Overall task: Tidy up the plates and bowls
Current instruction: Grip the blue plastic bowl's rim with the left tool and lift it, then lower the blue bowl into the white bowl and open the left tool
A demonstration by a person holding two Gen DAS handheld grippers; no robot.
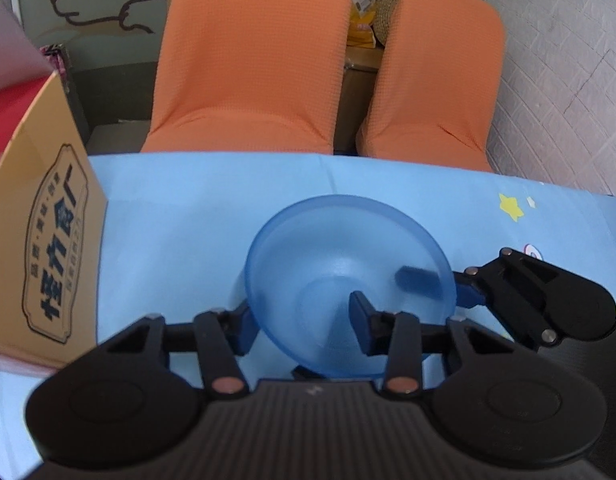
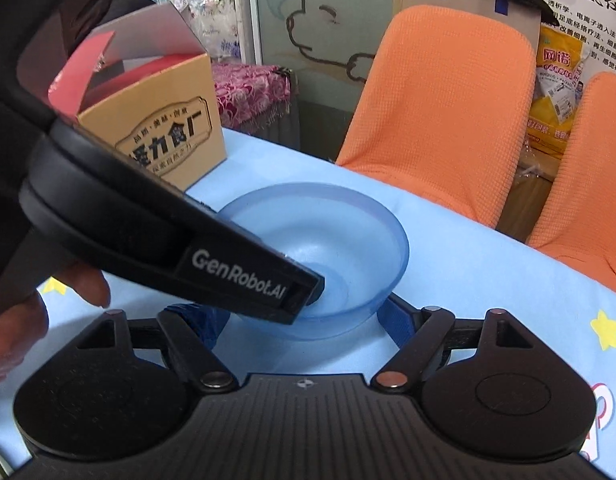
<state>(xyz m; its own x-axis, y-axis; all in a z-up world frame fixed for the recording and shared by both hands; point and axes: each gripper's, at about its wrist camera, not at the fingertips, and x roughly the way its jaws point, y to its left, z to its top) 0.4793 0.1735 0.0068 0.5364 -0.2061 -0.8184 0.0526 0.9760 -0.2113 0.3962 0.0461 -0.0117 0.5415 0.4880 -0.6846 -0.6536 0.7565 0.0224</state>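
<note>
A translucent blue bowl (image 1: 340,264) sits upright on the light blue tablecloth (image 1: 167,240); it also shows in the right wrist view (image 2: 348,240). My left gripper (image 1: 303,320) straddles the bowl's near wall, one finger outside at the left and one finger inside; its jaws stand apart. My right gripper (image 2: 299,320) is open, its blue-padded fingers on either side of the bowl's near base. In the left wrist view the right gripper (image 1: 448,284) reaches in from the right, one tip inside the rim. No plates are in view.
A tan cardboard box (image 1: 47,256) with an open red lid stands at the table's left, also in the right wrist view (image 2: 167,132). Two orange-covered chairs (image 1: 251,60) stand beyond the table's far edge. A hand (image 2: 35,312) holds the left gripper.
</note>
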